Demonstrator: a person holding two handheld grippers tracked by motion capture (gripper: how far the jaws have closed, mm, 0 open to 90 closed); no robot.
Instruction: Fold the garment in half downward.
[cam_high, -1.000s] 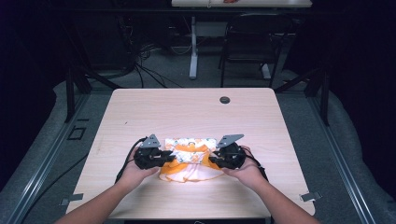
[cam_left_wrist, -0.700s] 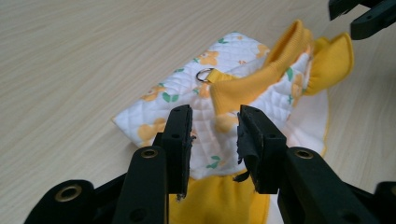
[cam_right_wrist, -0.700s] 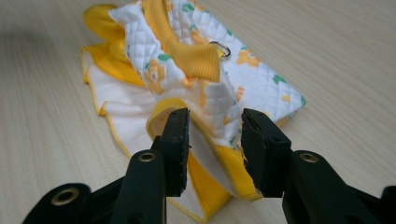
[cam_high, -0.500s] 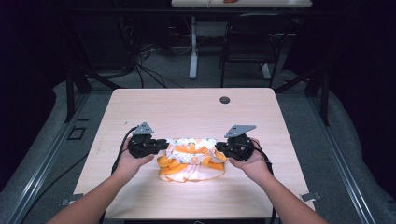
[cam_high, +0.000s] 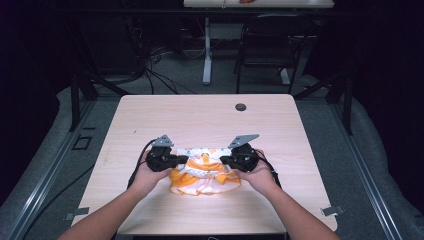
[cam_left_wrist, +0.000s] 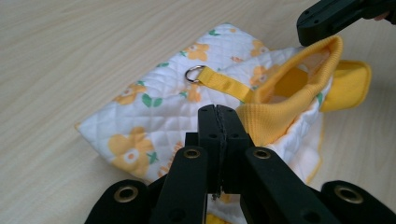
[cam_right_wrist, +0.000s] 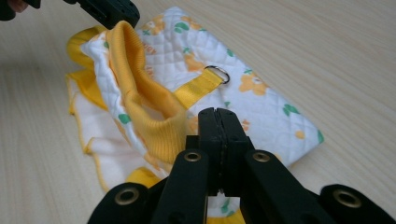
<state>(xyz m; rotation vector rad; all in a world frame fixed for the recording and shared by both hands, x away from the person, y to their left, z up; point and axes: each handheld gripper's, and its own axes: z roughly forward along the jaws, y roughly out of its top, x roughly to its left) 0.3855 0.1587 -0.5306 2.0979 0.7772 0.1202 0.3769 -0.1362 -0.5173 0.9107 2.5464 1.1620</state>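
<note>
We cannot tell whether fabric of the quilted garment (cam_left_wrist: 154, 112) lies between the left gripper (cam_left_wrist: 218, 112)'s closed jaws. The right gripper (cam_right_wrist: 218, 114) hides the garment's near edge likewise.

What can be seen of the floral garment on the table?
The garment is small, of white quilted fabric printed with orange flowers and green leaves, with yellow ribbed trim around an opening and a yellow strap ending in a metal ring. It lies crumpled near the table's front edge. The left gripper and right gripper, jaws closed, each pinch the trim on opposite sides, holding the opening up.
</note>
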